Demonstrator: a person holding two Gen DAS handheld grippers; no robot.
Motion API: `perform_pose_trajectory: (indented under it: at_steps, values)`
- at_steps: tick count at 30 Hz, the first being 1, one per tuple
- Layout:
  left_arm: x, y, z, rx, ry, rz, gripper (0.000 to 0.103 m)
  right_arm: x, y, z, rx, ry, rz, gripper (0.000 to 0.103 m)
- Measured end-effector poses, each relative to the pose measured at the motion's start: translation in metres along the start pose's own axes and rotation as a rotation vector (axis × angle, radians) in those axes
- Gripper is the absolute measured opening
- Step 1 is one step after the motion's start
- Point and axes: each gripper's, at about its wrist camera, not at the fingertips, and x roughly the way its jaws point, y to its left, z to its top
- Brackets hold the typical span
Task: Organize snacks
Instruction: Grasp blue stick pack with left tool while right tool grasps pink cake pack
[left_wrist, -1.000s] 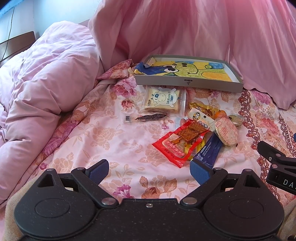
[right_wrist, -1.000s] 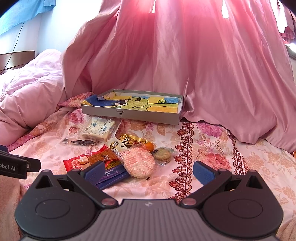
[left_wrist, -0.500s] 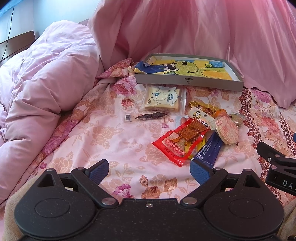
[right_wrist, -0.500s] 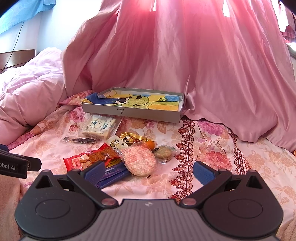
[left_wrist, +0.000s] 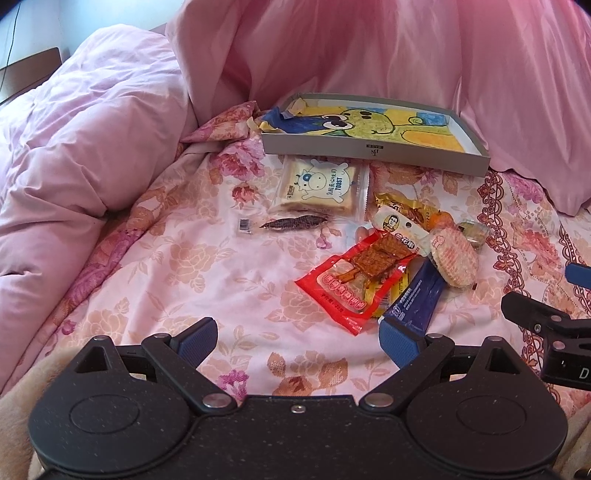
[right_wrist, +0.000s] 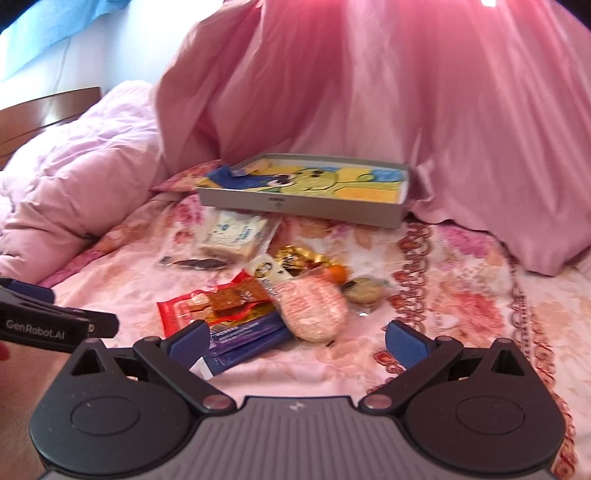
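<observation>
Several snack packets lie on the floral bed sheet: a toast pack (left_wrist: 319, 186), a dark dried snack (left_wrist: 293, 222), a red packet (left_wrist: 356, 282), a blue bar (left_wrist: 415, 297) and a round pink cracker (left_wrist: 454, 258). A grey box (left_wrist: 373, 151) with a cartoon lining stands behind them. My left gripper (left_wrist: 297, 338) is open and empty, just short of the red packet. My right gripper (right_wrist: 297, 341) is open and empty, its left finger (right_wrist: 188, 341) by the blue bar (right_wrist: 243, 341), with the cracker (right_wrist: 314, 308) between the fingers ahead.
A bunched pink duvet (left_wrist: 74, 147) rises on the left and pink curtain fabric (left_wrist: 406, 48) hangs behind the box. The right gripper's body (left_wrist: 546, 332) shows at the right edge of the left view.
My right gripper has moved forward and down toward the snack pile, so the cracker and blue bar look nearer. The left gripper has barely moved.
</observation>
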Motion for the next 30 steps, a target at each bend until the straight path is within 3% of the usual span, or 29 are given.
perform_pose_trajectory:
  at_steps: [9, 14, 21, 30]
  values:
    - [0.022, -0.015, 0.008, 0.063, -0.023, -0.103, 0.094, 0.038, -0.027, 0.018, -0.087, 0.035, 0.096, 0.103]
    - [0.036, -0.036, 0.013, 0.181, -0.057, -0.144, 0.094, 0.068, -0.040, 0.021, -0.107, 0.054, 0.095, 0.103]
    - [0.058, -0.065, 0.012, 0.347, -0.063, -0.242, 0.094, 0.102, -0.054, 0.022, -0.119, 0.093, 0.186, 0.103]
    - [0.081, -0.091, 0.006, 0.477, -0.040, -0.335, 0.091, 0.129, -0.049, 0.017, -0.193, 0.125, 0.245, 0.103]
